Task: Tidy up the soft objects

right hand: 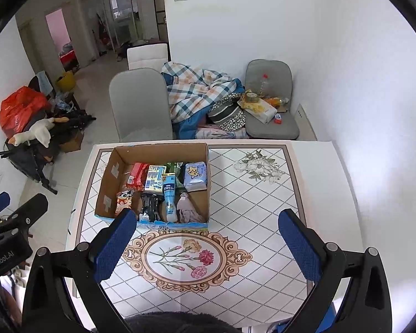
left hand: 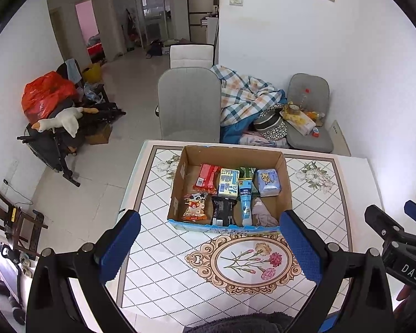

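An open cardboard box (left hand: 287,186) (right hand: 105,191) stands on the table toward its far side. Inside lie a red packet (left hand: 206,178), a yellow-blue carton (left hand: 228,183), a blue tube (left hand: 246,202), a blue tissue pack (left hand: 267,181) (right hand: 196,177), a cartoon snack bag (left hand: 194,206), a black packet (left hand: 222,211) and a greyish cloth (left hand: 263,213) (right hand: 188,208). My left gripper (left hand: 209,249) is open and empty, held above the table in front of the box. My right gripper (right hand: 205,247) is open and empty, to the right of the left one.
The table (left hand: 319,222) has a diamond pattern and a floral medallion (left hand: 242,262). Grey chairs (left hand: 190,105) stand behind it, one with a plaid blanket (left hand: 244,97) and clutter. A white wall is on the right. A goose plush (left hand: 61,122) lies on dark gear at left.
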### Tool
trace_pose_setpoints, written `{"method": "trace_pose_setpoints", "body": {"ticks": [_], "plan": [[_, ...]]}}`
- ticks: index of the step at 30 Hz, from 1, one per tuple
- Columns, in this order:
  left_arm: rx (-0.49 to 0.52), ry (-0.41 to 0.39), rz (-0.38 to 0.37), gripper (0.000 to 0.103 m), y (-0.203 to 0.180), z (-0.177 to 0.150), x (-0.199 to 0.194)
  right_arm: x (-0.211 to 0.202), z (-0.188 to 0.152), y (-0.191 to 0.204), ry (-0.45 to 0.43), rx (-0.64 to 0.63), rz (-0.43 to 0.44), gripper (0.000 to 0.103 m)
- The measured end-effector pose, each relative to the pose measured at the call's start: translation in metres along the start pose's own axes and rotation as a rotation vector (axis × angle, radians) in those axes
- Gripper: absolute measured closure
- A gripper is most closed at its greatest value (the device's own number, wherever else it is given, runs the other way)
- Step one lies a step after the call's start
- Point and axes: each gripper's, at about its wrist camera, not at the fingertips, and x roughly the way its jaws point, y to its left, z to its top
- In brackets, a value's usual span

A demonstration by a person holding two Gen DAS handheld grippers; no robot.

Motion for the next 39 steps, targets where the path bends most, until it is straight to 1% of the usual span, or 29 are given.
{"method": "trace_pose_setpoints", "body": {"ticks": [8,39], "plan": [[0.0,-0.004,-0.004,0.0,0.0003,-0.0003,-0.0006,-0.0013,0.0005,0.0007,-0.001,-0.001,-0.001,0.0],[0.014,0.035,-0.014,0.0,-0.0028,-0.0037,0.0048,-0.0062,0.001,0.0006,0.001,0.006,-0.006,0.0]]}}
